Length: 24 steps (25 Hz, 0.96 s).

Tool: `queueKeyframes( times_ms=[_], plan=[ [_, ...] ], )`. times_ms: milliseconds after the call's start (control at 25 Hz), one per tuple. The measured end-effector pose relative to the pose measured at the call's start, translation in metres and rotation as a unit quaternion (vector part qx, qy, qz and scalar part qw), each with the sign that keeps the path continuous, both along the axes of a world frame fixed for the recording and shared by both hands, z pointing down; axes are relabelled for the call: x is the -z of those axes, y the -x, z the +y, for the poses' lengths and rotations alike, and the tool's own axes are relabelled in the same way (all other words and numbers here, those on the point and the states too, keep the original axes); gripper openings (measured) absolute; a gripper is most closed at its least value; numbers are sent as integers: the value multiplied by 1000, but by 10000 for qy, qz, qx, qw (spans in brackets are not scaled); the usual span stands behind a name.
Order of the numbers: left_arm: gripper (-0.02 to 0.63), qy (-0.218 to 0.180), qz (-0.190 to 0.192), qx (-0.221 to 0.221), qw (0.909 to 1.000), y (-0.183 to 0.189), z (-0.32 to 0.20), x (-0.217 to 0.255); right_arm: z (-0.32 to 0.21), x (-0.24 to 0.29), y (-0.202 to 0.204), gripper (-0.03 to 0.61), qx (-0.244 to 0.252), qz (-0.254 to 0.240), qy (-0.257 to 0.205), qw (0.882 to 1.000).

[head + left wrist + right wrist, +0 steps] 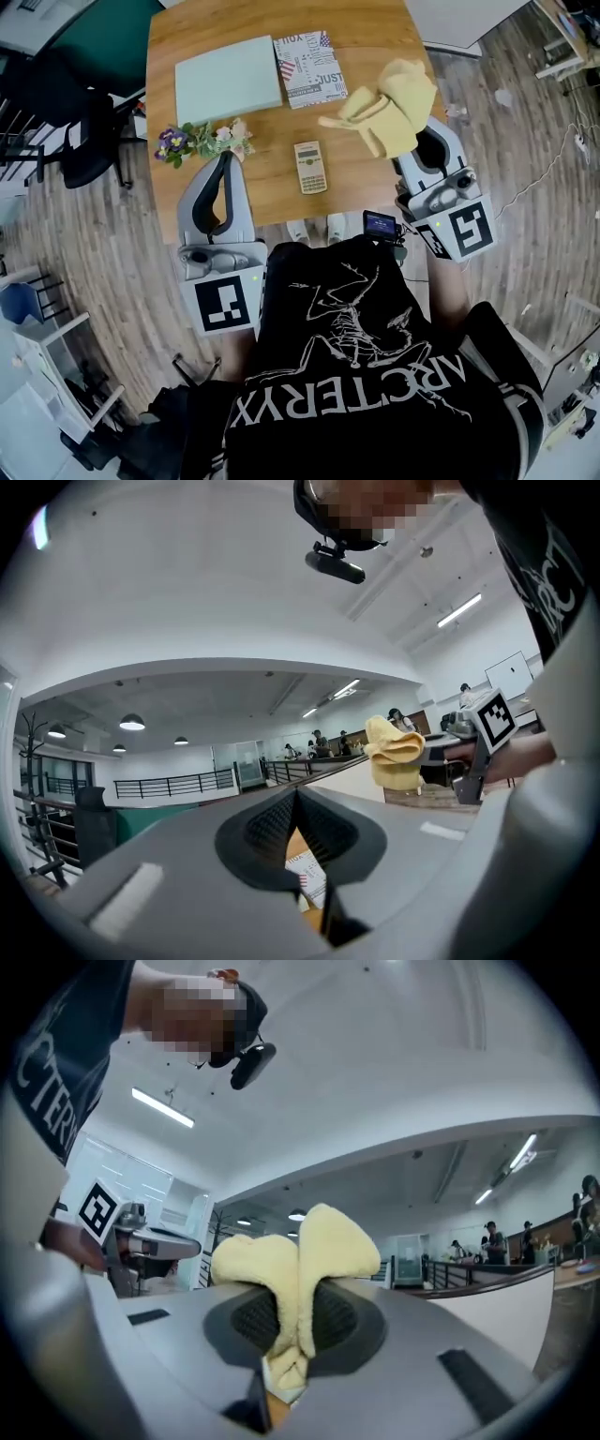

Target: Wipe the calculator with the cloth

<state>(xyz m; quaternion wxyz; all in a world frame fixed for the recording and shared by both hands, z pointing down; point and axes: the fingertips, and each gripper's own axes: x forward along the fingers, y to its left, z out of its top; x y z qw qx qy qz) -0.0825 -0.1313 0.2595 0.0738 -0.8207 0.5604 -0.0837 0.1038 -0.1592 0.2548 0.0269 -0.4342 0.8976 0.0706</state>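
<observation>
Right gripper (298,1330) is clamping the yellow cloth (394,105) right of the calculator (310,167); left gripper (296,822) is hovering clenched, empty.

We are looking down on a wooden table (375,23), where a pale green pad (228,80) is lying just beside a printed booklet (309,68). A bunch of flowers (202,141) is resting near its left edge. A black chair (89,141) is standing on the plank floor (94,253).
</observation>
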Motion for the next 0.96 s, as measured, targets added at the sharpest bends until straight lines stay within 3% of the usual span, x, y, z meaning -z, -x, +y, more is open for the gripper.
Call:
queueKeyframes(
  times_ms=[400,960],
  plan=[
    [9,-28,37,42,10000,6,-2,-1,5,2,17,54,31,172,-219,9996],
    [9,70,-149,97,9998,-5,5,-3,11,4,31,54,427,48,-370,9984]
  ],
)
